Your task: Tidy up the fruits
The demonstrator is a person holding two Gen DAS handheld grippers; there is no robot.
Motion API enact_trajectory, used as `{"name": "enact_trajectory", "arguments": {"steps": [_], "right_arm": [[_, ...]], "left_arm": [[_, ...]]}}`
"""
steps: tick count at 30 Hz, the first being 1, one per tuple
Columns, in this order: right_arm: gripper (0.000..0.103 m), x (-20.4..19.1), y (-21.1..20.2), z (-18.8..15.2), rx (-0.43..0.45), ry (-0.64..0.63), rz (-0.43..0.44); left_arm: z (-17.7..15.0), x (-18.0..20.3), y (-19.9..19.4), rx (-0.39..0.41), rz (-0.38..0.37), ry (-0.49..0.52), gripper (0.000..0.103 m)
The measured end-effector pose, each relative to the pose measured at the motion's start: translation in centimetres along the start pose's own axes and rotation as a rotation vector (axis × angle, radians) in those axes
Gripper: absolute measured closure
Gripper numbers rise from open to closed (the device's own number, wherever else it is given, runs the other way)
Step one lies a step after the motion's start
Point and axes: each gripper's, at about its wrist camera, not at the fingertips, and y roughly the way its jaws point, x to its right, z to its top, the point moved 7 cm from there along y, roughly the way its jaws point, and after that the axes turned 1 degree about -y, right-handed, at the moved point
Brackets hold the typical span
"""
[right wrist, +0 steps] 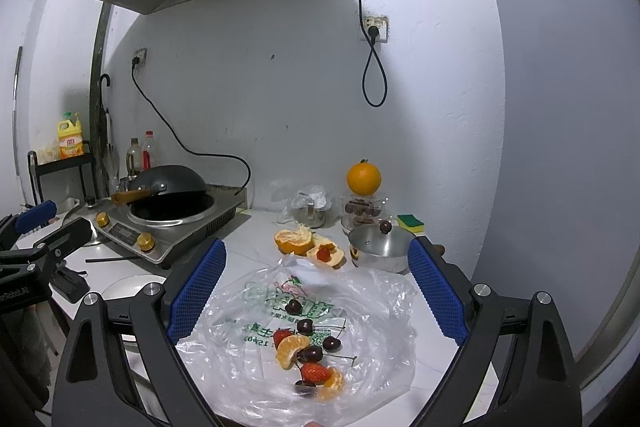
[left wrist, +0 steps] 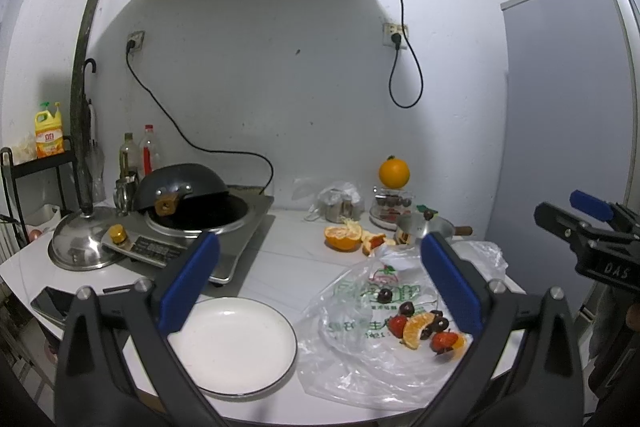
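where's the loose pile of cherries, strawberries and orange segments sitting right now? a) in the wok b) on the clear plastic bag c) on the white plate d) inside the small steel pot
b: the fruit pile lies on the spread clear plastic bag, while the white plate beside it holds nothing.

mixed fruit pieces (right wrist: 306, 355) heaped on plastic bag (right wrist: 372, 311)

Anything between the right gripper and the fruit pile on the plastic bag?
Nothing visible. The right gripper hangs open over the fruit pile, which lies exposed on top of the plastic bag.
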Motion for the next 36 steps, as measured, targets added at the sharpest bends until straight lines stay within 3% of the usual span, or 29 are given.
{"name": "enact_trajectory", "arguments": {"steps": [23, 36], "right_arm": [[0.009, 0.1, 0.7, -0.3, -0.018, 0.011, 0.001], [0.009, 5.0, 3.4, -5.2, -0.142, 0.046, 0.008]], "left_arm": [[-0.3, -0.1, 1.2, -0.015, 0.003, 0.006, 0.001], [-4.6, 4.1, 5.6, -0.144, -0.011, 0.086, 0.001]]}}
